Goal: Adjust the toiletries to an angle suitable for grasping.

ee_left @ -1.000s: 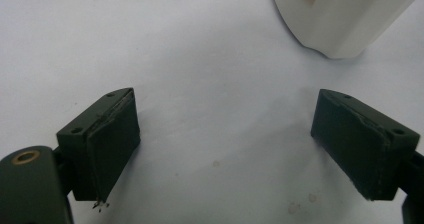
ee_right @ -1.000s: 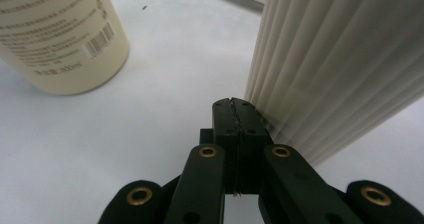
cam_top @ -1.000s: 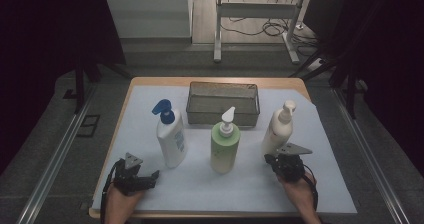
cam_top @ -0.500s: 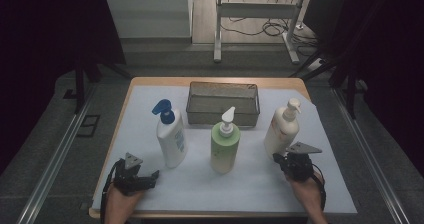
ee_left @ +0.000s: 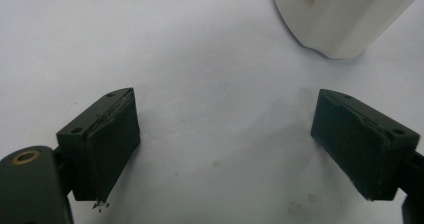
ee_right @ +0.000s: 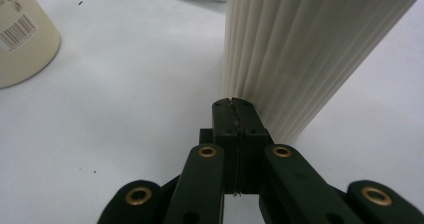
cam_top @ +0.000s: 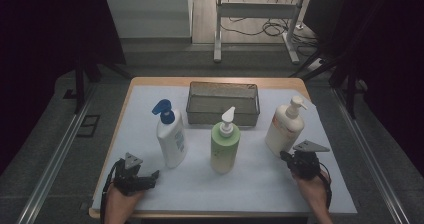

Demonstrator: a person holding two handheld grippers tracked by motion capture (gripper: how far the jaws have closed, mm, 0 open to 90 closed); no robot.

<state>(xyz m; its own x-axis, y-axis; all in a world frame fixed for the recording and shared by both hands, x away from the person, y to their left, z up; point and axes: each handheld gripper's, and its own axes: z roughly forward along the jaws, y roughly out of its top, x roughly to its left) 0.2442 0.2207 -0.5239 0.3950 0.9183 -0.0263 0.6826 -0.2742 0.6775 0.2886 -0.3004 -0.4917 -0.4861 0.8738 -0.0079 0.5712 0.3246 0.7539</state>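
Over the last second the right gripper (cam_top: 289,160) has slid across the surface (cam_top: 260,189) toward the person's right, from a spot in front of the cream pump bottle (cam_top: 284,129) to one beside its base, while the left gripper (cam_top: 150,176) has kept its place near the front left corner. This looks like lining up on the cream bottle, yet the right jaws are pressed flat together on nothing, so they would have to spread before any grasp. The high view lays out the whole row: the white bottle with the blue pump (cam_top: 171,136), the green bottle (cam_top: 225,145), the cream one, and the mesh basket (cam_top: 222,118) behind them. The right gripper view adds what it cannot: the cream bottle's ribbed wall (ee_right: 300,49) stands just past the shut tips, seemingly touching. The left gripper view shows its jaws standing wide apart over bare surface, a white bottle's base (ee_left: 340,19) ahead.
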